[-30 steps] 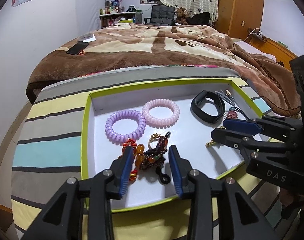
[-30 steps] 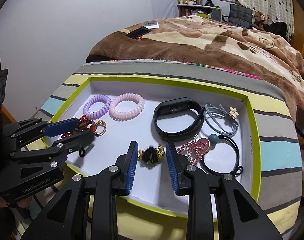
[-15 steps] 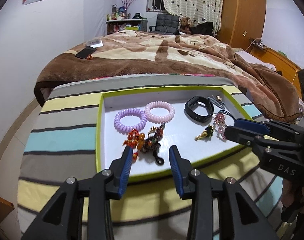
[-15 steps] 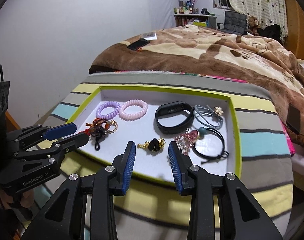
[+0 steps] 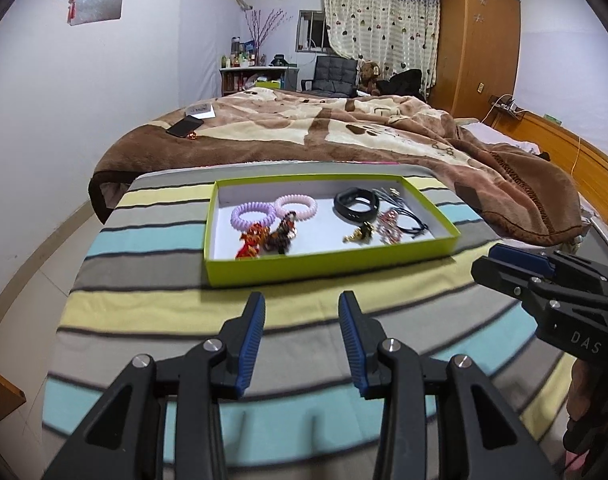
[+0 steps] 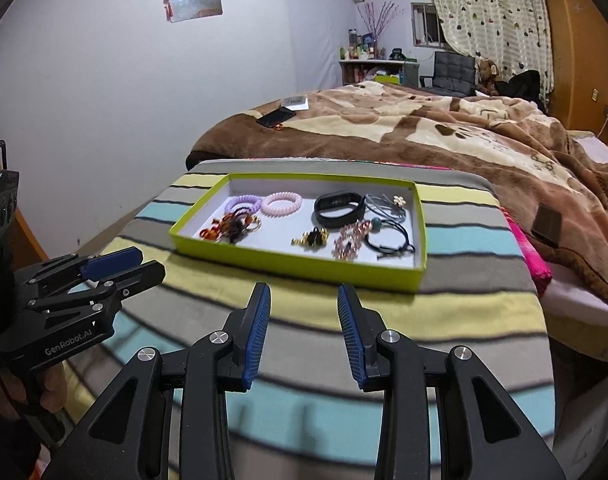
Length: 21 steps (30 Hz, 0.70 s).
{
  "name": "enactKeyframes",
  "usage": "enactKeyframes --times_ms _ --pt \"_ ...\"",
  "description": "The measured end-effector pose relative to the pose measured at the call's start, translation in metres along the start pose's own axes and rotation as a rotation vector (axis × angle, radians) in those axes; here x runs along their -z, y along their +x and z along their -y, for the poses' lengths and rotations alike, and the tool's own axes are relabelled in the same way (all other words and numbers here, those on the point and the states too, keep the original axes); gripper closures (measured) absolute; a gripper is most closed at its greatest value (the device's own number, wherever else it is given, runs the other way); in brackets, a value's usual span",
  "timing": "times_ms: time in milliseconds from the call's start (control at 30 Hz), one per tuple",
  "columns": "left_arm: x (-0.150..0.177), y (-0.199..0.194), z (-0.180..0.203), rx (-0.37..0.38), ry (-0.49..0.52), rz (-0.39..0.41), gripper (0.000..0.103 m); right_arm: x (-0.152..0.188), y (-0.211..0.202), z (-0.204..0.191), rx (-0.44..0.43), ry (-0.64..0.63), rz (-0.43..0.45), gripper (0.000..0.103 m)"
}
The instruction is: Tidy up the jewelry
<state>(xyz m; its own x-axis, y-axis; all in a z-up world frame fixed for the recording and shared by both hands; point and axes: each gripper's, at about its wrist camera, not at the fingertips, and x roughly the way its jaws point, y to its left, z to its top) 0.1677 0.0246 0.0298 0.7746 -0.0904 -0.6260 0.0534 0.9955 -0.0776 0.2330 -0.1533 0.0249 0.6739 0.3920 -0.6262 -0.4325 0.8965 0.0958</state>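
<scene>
Blue-padded and black, the right claw (image 6: pixel 304 332) has just been opening and stands wide, nothing between its jaws; the left claw (image 5: pixel 300 340) gapes empty likewise. Both hover over the striped cloth of the worktop (image 6: pixel 463 300), short of the lime-green shallow cardboard tray (image 6: pixel 288 258) lying ahead of them. Inside the tray, toward the left claw's side, lie a lilac coil hair tie (image 5: pixel 252 215), a pink coil hair tie (image 5: pixel 296 205) and a red-and-amber beaded bracelet tangle (image 5: pixel 264 238); toward the right claw's side, a black rubber wristband (image 6: pixel 339 208), a small gold-and-black trinket (image 6: pixel 311 237), a pink chain charm (image 6: pixel 349 236) and grey and black elastic hair ties (image 6: pixel 383 210). Beyond the tray spreads a brown plush bed blanket (image 6: pixel 423 128).
</scene>
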Motion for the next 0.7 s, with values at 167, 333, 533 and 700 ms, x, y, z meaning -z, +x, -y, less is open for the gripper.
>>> enactKeyframes --times_ms 167,333,533,700 --pt "0.015 -0.021 0.006 -0.004 -0.012 0.018 0.063 0.021 -0.024 -0.006 0.006 0.006 0.016 0.067" --pt "0.028 -0.042 0.011 -0.02 -0.012 0.041 0.063 0.037 -0.041 -0.008 0.009 0.014 0.029 0.067" --pt "0.048 -0.059 0.015 -0.046 -0.021 0.054 0.063 0.059 -0.06 -0.01 0.047 0.028 0.05 0.067" --pt "0.065 -0.069 0.023 -0.045 -0.015 0.059 0.063 0.073 -0.07 -0.014 0.078 0.009 0.06 0.067"
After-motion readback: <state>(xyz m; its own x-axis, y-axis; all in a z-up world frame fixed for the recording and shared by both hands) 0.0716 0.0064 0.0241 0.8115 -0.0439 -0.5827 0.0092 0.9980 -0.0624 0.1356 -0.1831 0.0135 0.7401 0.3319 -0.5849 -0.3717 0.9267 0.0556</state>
